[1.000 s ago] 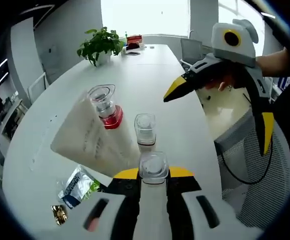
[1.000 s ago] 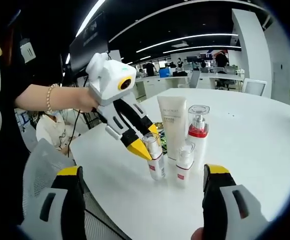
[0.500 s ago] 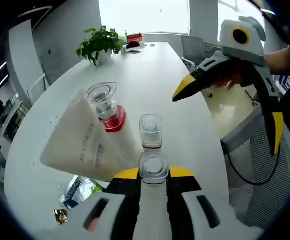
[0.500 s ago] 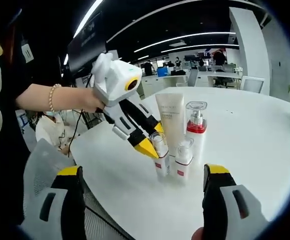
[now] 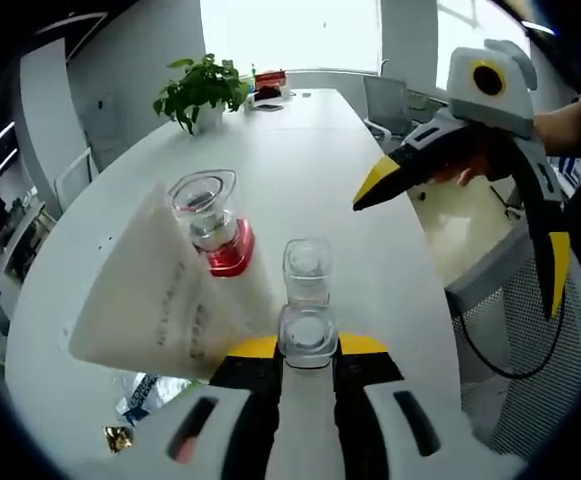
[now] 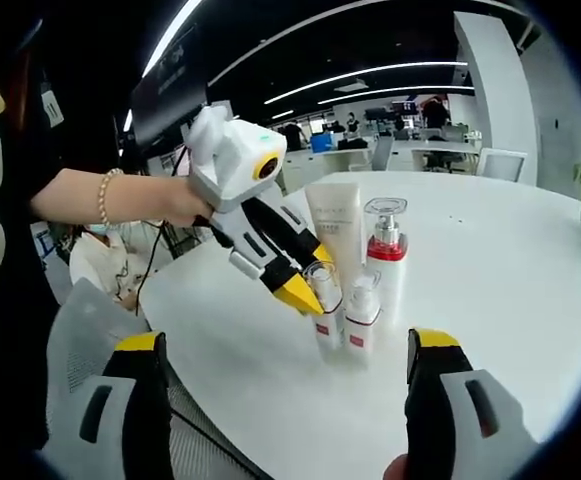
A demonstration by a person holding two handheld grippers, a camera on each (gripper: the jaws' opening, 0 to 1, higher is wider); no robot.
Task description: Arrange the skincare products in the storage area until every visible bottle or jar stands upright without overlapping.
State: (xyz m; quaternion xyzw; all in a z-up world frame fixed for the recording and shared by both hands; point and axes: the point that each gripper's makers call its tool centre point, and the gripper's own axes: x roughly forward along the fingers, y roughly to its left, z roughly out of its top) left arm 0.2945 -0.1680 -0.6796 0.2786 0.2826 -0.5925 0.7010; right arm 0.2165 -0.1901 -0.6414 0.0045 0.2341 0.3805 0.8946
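1. Left hand-held gripper [image 6: 300, 290] clamps a small clear-capped bottle [image 6: 324, 305], which stands upright on the white table [image 6: 490, 300].
2. Just beside that bottle stand a second small bottle [image 6: 361, 312], a red-collared pump bottle [image 6: 385, 255] and a white tube [image 6: 336, 225].
3. Right hand-held gripper [image 6: 280, 365] hovers near them, jaws spread wide and empty.
4. Farther along the table sits a potted plant [image 5: 202, 90].

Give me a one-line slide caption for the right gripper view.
Left gripper shut on a small bottle beside three upright skincare products on the white table.
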